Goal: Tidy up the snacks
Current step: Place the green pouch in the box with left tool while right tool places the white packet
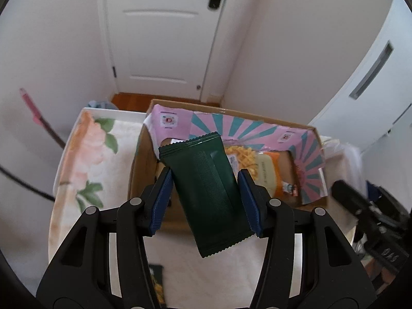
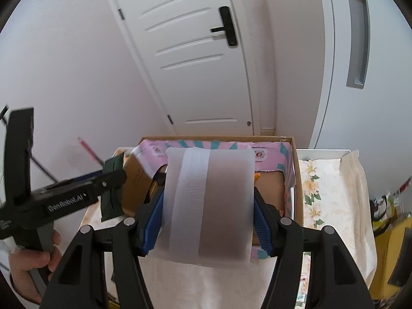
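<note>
My left gripper (image 1: 204, 177) is shut on a dark green snack packet (image 1: 206, 193) and holds it tilted above the near edge of a cardboard box (image 1: 139, 164) lined with pink and teal paper. An orange snack bag (image 1: 262, 170) lies inside the box. My right gripper (image 2: 207, 200) is shut on a frosted white snack packet (image 2: 208, 206) and holds it over the near side of the same box (image 2: 296, 180). The left gripper with the green packet (image 2: 110, 193) also shows at the left of the right wrist view.
The box stands on a table with a floral cloth (image 1: 87, 159), also in the right wrist view (image 2: 332, 200). Another dark packet (image 1: 155, 280) lies on the cloth below my left gripper. A white door (image 1: 164, 33) and walls stand behind. Dark clutter (image 1: 370, 221) sits at the right.
</note>
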### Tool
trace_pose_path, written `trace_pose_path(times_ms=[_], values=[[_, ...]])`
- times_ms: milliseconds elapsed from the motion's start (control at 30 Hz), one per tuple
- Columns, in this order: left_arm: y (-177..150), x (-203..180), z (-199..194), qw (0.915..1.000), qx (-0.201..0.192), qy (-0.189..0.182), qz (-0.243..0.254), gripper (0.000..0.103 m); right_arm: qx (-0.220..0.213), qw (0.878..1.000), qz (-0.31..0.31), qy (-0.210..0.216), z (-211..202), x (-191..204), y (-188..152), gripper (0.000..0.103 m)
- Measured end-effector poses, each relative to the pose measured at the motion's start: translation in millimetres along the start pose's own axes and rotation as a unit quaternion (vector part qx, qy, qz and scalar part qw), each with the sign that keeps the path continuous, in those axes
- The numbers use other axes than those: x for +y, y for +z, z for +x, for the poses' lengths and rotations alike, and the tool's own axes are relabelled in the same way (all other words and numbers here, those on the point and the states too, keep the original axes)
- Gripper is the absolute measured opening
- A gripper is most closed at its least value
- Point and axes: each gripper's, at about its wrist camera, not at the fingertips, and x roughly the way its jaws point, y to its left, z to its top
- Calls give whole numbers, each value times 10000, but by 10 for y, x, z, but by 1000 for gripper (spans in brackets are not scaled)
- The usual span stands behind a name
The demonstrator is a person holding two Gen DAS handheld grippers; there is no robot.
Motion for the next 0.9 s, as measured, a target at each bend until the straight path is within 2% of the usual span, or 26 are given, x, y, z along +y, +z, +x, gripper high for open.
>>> trace_pose_path(times_ms=[233,267,300,367,500,667,900], values=[[183,97,476,9980,415,-136,446,51,68,9985,398,-361,224,-30,119,58],[195,101,513,9975,440,-123,541,63,78,9982,443,-409,252,-36,128,58],[198,105,539,9969,458,-84,629,87,94,9977,495,-452,280,-42,137,58],[183,117,535,9962,369,29,795,103,116,9969,608,-496,329,-56,145,58],[156,200,498,9946,383,37,960,103,193,9957,736,-522,417,-48,161,58],[112,401,297,9968,304,-151,725,103,383,9963,687,-336,596,51,209,58],[55,538,84,9971,130,12,746,103,825,9952,523,38,1017,305,252,58]])
